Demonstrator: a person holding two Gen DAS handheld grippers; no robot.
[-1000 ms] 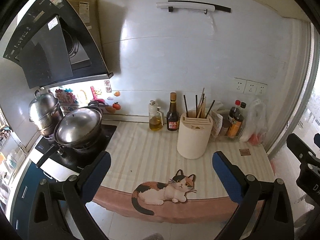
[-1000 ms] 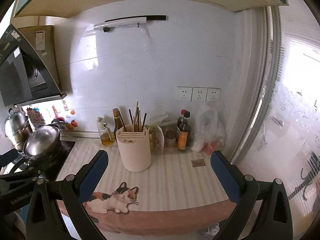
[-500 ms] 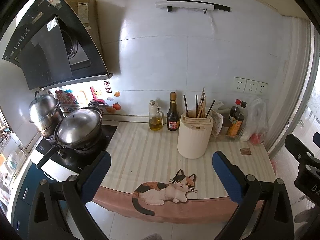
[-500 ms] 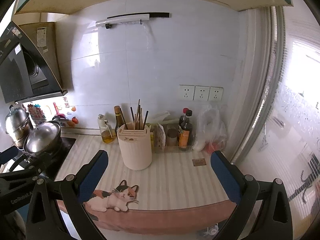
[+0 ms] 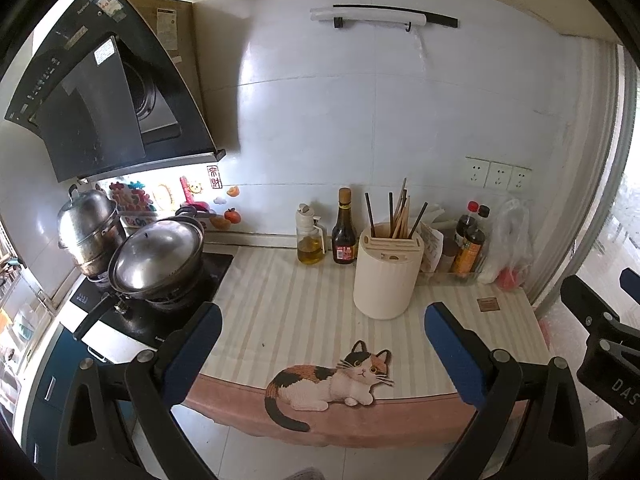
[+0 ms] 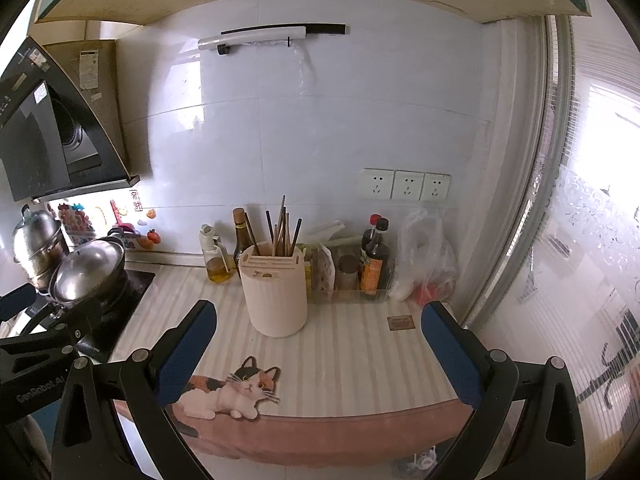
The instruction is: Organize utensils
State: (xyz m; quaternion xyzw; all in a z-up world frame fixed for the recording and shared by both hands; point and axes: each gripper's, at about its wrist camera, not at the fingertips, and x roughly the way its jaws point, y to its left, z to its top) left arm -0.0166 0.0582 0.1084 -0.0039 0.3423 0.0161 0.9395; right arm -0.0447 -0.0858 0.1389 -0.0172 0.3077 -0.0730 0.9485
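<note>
Two grippers are held in front of the counter (image 5: 280, 292), both with the fingers spread wide and nothing between them. Far to the left of the left gripper (image 5: 320, 344) stand a steel steamer pot (image 5: 90, 232) and a lidded wok (image 5: 158, 256) on the black stove (image 5: 160, 300). Ahead of this gripper, against the wall, are an oil bottle (image 5: 309, 240) and a dark sauce bottle (image 5: 344, 232), just beside each other. A little to the right of them, ahead of the gripper's right finger, stands the cream utensil holder (image 5: 386, 276) with several chopsticks (image 5: 400, 212) sticking up from its top. Close below the left gripper lies a cat picture (image 5: 332, 384) at the front edge of the counter. For the right gripper (image 6: 319, 346), the holder is ahead and slightly left of the middle. More bottles (image 6: 374, 260) and a plastic bag (image 6: 426, 260) are ahead toward its right finger, near the window (image 6: 580, 240).
</note>
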